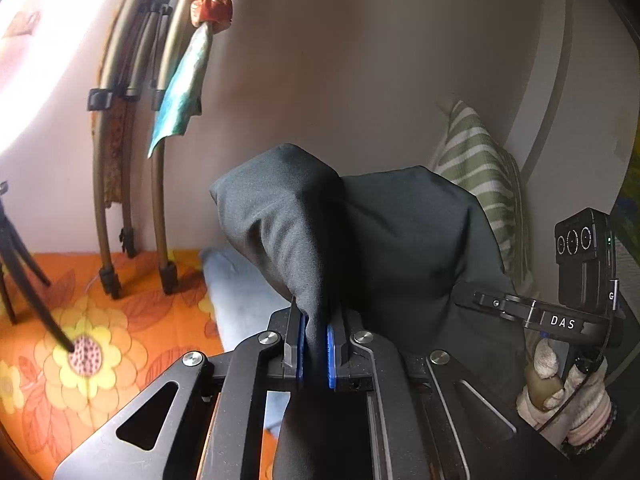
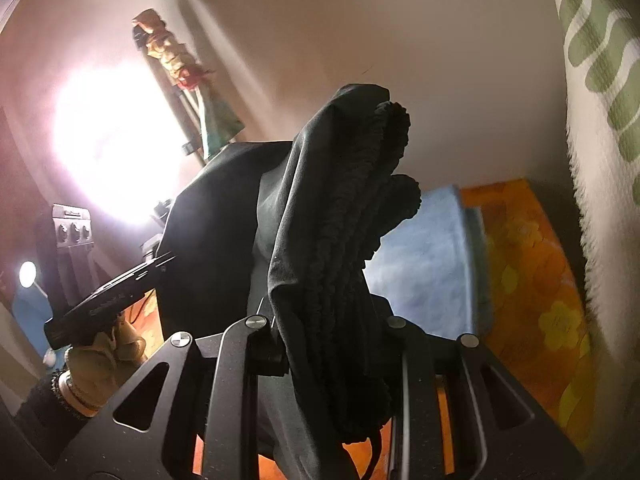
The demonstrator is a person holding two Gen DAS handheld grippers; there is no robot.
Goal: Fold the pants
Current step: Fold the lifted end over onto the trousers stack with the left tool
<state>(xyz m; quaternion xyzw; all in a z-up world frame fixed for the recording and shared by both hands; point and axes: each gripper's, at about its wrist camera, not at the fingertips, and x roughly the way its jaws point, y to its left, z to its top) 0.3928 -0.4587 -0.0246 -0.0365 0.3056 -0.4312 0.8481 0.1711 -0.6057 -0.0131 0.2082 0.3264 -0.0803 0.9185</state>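
Presently, we record the following.

Left gripper (image 1: 316,344): closed tight on a fold of the pants (image 1: 292,220); its blue pads (image 1: 331,354) pinch the dark cloth between them.

Right gripper (image 2: 332,344): we find it clamped on the gathered, ribbed waistband of the pants (image 2: 352,216); its fingertips are buried in the fabric.

Pants position: dark, held up off the surface by both grippers, bunched and draping down past the jaws in each view.

Surface: we note an orange floral bedspread (image 1: 92,320) at near left in the left wrist view; a light blue cloth (image 1: 240,292) lies on it directly below the lifted pants. The right wrist view shows the same blue cloth (image 2: 424,256) with the bedspread (image 2: 532,280) to its right.

Room, far side: plain pale wall (image 1: 360,60); a folded tripod (image 1: 128,152) leans against it, feet on the bedspread, with a teal scarf (image 1: 180,96) hung from it.

Room, right: a green-and-white striped cushion (image 1: 484,176) stands against the wall, just behind the pants.

Lighting: we observe strong window glare (image 2: 116,140) at far left, washing out detail.

Operator: gloved hand (image 1: 560,392) visible on the other handle at near right.
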